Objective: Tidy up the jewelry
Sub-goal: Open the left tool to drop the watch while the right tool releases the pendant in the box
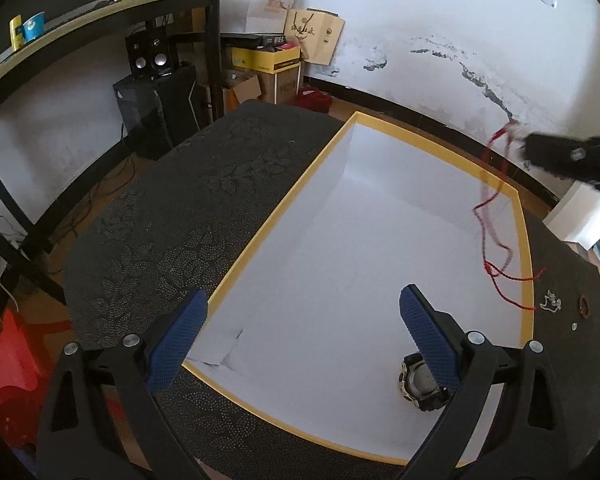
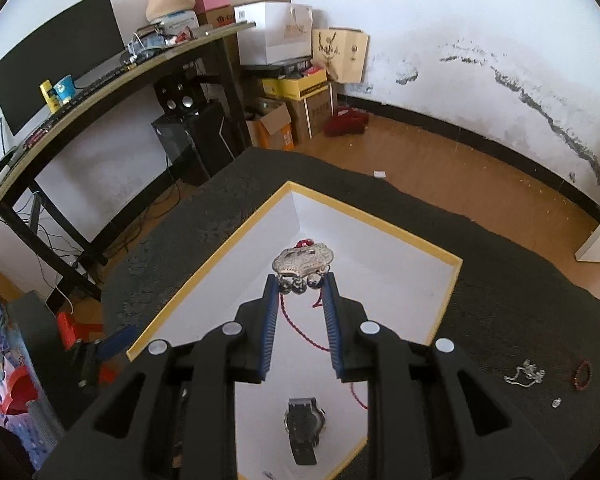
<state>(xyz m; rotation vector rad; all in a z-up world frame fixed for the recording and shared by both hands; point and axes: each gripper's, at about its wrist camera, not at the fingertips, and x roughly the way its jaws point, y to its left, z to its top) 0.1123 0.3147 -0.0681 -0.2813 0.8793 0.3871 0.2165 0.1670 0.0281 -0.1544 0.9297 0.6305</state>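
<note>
Two grippers work over a yellow-rimmed white box [image 2: 456, 276] on a dark cloth: at left, the left gripper [image 1: 302, 320] hangs with jaws spread wide and empty above a black watch [image 2: 304, 424] already lying inside. At centre, the right gripper [image 2: 302, 284] pinches a silver pendant [image 2: 303, 260] on red cord [image 1: 488, 208], carrying it over the box. Next comes lowering and release. At right, a silver chain [image 2: 526, 374], what may be a red bracelet [image 2: 582, 376] and a small stud wait.
</note>
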